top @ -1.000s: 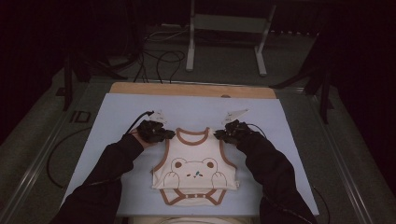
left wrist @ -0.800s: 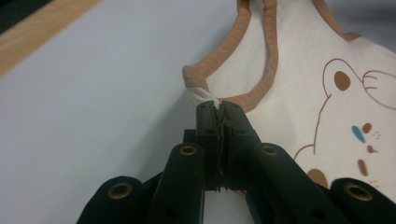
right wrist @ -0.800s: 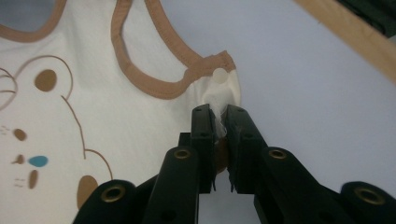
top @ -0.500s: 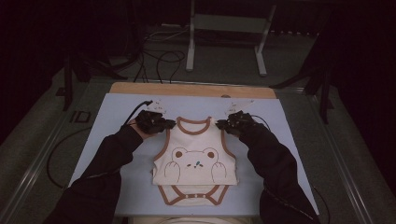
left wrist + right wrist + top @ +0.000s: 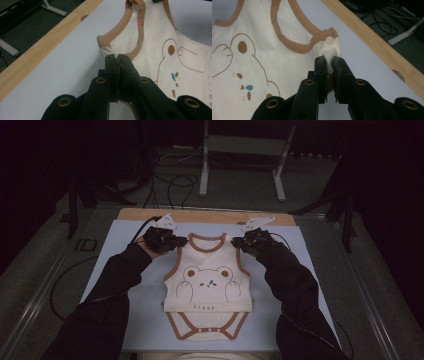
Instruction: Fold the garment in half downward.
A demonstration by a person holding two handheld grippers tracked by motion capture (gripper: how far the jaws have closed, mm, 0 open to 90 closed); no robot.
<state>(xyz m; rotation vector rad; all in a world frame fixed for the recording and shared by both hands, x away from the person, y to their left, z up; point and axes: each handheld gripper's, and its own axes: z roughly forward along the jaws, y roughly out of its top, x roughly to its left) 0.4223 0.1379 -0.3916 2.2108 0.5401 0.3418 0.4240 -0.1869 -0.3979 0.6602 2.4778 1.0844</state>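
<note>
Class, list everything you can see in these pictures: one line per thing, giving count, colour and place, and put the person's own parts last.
Baby bodysuit: one, cream with brown trim and a bear print, flat on the mat, neck away from the person.
Mat: one, pale blue-white, covering the table top.
Table edge: one, light wood strip along the far side.
Metal stand: one, grey, on the floor beyond the table.
Cables: several, black, on the floor behind the table.
Left gripper: one, black, shut on the bodysuit's left shoulder strap.
Right gripper: one, black, shut on the other strap.
Sleeves: two, dark, entering from the bottom.
</note>
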